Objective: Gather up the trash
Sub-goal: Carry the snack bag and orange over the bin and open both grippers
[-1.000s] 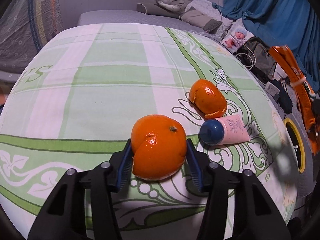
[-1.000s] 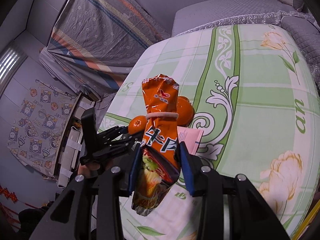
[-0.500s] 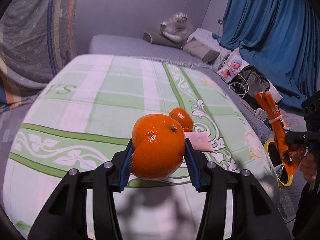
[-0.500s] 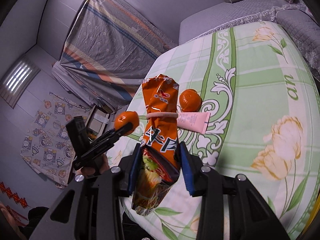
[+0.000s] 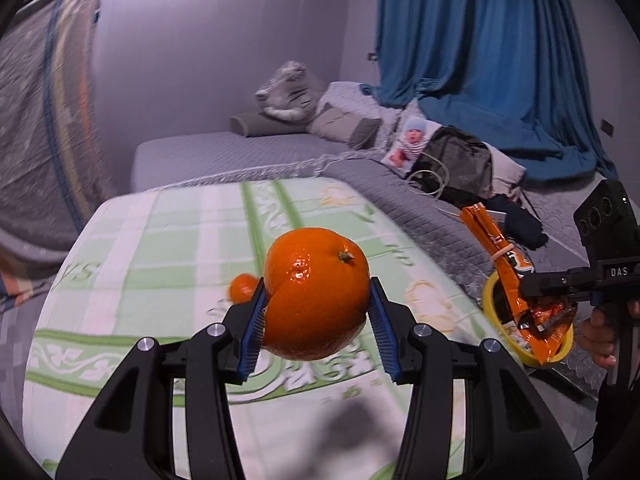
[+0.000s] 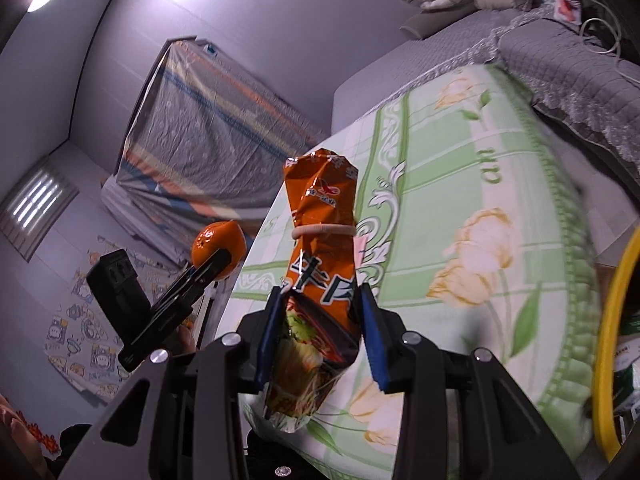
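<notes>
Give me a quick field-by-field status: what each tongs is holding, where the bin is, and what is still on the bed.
left tongs: shut on orange peel, lifted clear of the bed
right tongs: shut on orange snack bag, tied with a rubber band
bin: yellow-rimmed bin beside the bed; in the left wrist view the snack bag's lower end lies over its opening
left on bed: second orange peel piece on the green floral sheet, partly hidden behind the left tongs
unclear: bin contents
</notes>
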Motion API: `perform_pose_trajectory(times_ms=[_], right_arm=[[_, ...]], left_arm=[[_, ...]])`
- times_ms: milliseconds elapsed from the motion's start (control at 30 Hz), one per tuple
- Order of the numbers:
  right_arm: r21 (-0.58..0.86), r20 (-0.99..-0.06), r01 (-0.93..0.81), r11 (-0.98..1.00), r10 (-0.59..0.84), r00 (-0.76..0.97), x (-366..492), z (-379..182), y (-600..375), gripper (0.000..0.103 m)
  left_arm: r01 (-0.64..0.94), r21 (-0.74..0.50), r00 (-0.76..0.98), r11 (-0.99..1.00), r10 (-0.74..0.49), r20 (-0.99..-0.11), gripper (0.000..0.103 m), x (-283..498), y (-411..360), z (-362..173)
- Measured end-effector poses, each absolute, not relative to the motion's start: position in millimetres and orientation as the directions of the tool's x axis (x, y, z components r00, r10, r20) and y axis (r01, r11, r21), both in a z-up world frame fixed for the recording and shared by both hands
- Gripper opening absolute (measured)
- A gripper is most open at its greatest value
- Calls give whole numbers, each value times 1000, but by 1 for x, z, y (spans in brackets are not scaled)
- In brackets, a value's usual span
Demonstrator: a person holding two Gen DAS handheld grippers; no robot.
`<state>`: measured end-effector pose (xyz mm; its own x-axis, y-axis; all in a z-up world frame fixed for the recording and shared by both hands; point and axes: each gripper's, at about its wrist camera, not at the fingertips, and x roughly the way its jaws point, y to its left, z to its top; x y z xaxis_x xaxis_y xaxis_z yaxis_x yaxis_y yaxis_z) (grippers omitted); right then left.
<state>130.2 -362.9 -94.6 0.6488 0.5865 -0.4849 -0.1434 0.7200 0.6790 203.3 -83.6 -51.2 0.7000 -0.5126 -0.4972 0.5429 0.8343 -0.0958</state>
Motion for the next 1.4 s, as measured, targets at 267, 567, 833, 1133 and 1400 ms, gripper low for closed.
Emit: perform_pose_trajectory(times_ms=[267,567,833,1133,1400], right_arm=[[663,-458,-49,747,456,763,84,-86,-430,35],[664,-410,31,747,329,851,39,-79,-490,35],[616,-431,147,774,175,885,7,-85,-521,35],[578,-495,309,755,23,869,-15,-120,-555,35],[579,-553,420,699,-42,832,-28,-156,-584,35]], left_arm=[[660,-57,651,749,-608,-455,46,186,-157,-32],[752,-51,586,657,-702,-405,46,165,-220,-15],[814,-19,528,581,-752,-396,46,146,-276,-14],[865,-2,450,502,-776,-442,46,135,-332,-38],[897,-31,365,441,-780,-508,46,136,-387,-72]])
